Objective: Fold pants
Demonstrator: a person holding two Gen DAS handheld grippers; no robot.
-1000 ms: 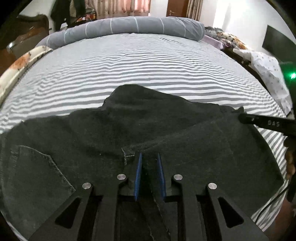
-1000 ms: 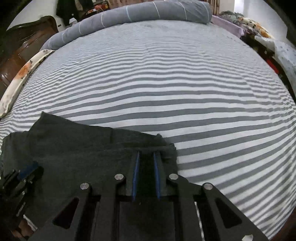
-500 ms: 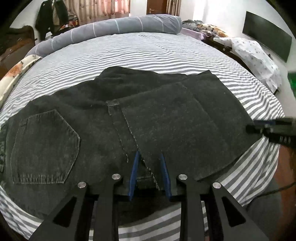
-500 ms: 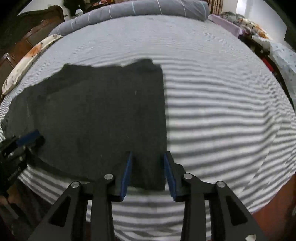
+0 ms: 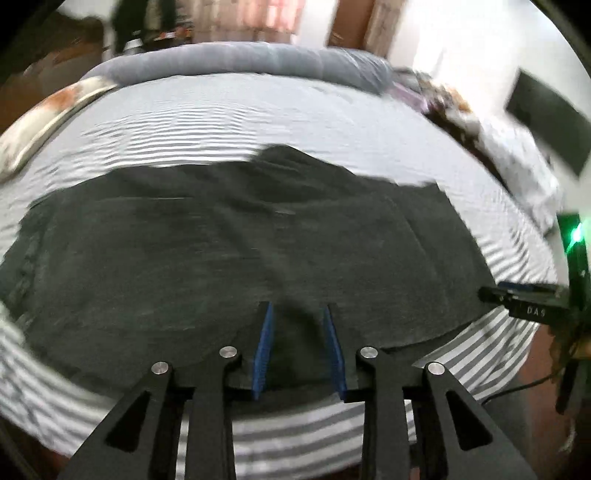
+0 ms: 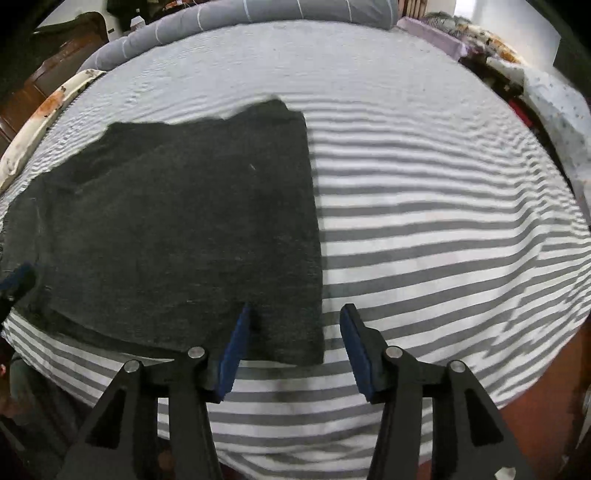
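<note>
The dark denim pants (image 5: 240, 258) lie folded flat on the striped bed, near its front edge; they also show in the right wrist view (image 6: 184, 229). My left gripper (image 5: 297, 314) is open over the pants' near edge, holding nothing. My right gripper (image 6: 295, 314) is open wide over the pants' near right corner, holding nothing. The right gripper shows at the right edge of the left wrist view (image 5: 524, 301), and the left gripper's blue pad at the left edge of the right wrist view (image 6: 16, 277).
The grey-and-white striped bed sheet (image 6: 443, 221) spreads right and behind the pants. A long grey bolster (image 6: 240, 14) lies at the far end. A floral pillow (image 6: 40, 110) sits far left. Bedding is piled at the right (image 6: 554, 99). The bed's front edge drops just below the grippers.
Both grippers have let go of the pants and opened. The folded pants now lie flat on the bed. The left wrist view is blurred from motion.
</note>
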